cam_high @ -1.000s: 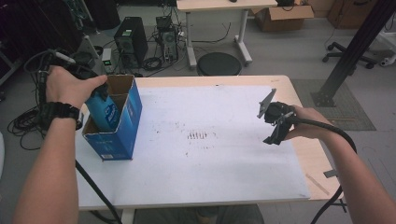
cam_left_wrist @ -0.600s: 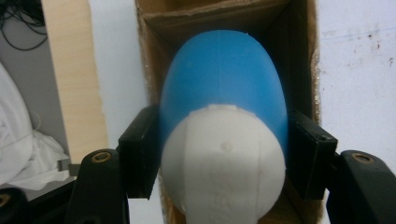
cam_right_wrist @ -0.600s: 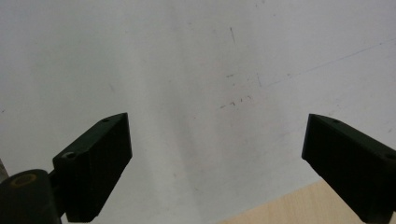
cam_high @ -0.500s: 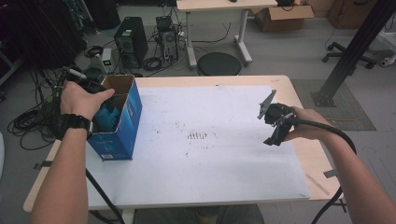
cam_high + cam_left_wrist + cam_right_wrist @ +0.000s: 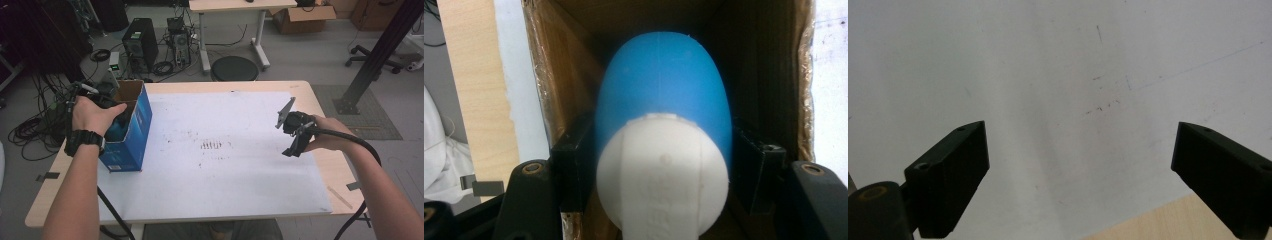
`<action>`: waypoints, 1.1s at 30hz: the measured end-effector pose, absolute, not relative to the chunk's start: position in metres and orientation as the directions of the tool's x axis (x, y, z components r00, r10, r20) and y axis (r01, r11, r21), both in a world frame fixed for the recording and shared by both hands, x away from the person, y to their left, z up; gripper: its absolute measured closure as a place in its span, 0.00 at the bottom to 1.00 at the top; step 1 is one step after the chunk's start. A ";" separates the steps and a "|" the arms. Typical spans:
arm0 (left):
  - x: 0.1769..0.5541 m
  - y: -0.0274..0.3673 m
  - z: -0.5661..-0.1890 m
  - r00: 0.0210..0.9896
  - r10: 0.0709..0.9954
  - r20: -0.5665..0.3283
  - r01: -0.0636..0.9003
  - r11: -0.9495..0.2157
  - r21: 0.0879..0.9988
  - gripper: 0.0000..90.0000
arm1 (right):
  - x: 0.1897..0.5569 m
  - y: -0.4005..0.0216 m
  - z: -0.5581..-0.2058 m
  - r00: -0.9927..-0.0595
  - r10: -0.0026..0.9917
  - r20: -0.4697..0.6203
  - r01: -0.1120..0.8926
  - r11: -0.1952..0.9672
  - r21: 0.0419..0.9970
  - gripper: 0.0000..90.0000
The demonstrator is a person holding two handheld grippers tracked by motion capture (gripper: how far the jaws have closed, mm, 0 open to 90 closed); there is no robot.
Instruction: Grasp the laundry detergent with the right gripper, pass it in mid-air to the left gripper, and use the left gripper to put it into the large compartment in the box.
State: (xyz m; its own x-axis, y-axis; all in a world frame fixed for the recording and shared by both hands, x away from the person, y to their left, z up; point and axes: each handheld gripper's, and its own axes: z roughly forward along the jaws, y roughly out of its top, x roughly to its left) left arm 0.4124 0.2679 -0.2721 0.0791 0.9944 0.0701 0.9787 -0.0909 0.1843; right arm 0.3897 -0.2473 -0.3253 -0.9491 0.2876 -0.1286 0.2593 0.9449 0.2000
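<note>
Wooden tabletop (image 5: 320, 167) fills the middle of the high view, most of it covered by a white sheet (image 5: 220, 160) with small dark marks near center. Blue box (image 5: 131, 131), cardboard-brown inside, stands open-topped at the left edge of the sheet, left-center of frame. Left hand (image 5: 92, 116) sits over the box mouth with the left claw (image 5: 659, 165) pointing down into it. In the left gripper view the claw is clamped on a blue and white egg-shaped object (image 5: 663, 150): black pads press both its sides, white end nearest the camera at lower center, blue end pointing deeper into the box, cardboard walls around it. The object is inside the box, between the jaws, touching both. Right hand (image 5: 327, 140) holds the right claw (image 5: 292, 135) at right-center of the high view, above the sheet, well apart from the box. In the right gripper view the right claw's jaws stand wide apart, nothing between them, white sheet underneath.
</note>
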 end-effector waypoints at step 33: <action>0.408 0.261 -0.246 0.098 0.992 0.074 0.971 -0.111 0.211 0.30 | 0.386 -0.250 -0.323 -0.951 0.286 -0.121 0.259 0.946 0.196 0.09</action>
